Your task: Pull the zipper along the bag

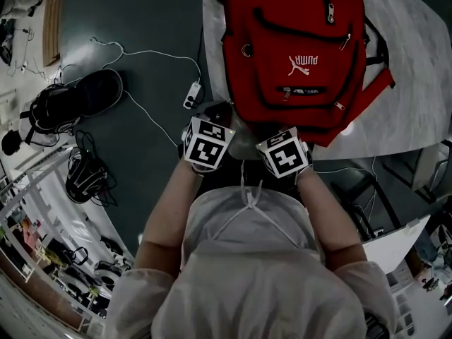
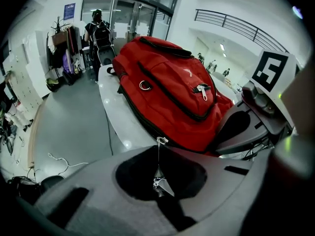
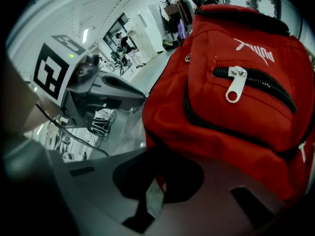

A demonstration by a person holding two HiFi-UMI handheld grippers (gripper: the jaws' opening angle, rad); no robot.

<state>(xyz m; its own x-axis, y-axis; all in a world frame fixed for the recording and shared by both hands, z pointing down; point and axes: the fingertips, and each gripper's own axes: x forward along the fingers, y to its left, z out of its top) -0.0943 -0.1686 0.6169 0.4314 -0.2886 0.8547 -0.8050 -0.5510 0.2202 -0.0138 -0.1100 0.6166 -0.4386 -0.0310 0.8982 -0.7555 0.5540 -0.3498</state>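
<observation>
A red backpack (image 1: 296, 41) lies on a pale marble-look table (image 1: 409, 104), its base end toward me. My left gripper (image 1: 215, 119) is at the bag's near left corner. In the left gripper view its jaws (image 2: 160, 191) are shut on a small metal zipper pull (image 2: 158, 173), and a thin link runs up to the slider (image 2: 160, 140) on the bag's side zip. My right gripper (image 1: 277, 138) is at the near edge beside it. In the right gripper view its jaws (image 3: 160, 186) are closed on a fold of the red fabric (image 3: 158, 178).
The table's rounded edge (image 2: 115, 117) drops to a dark floor on the left. There lie a white cable with a power strip (image 1: 192, 94), a black bag (image 1: 78, 97) and coiled cords (image 1: 88, 175). A person (image 2: 98, 31) stands far off.
</observation>
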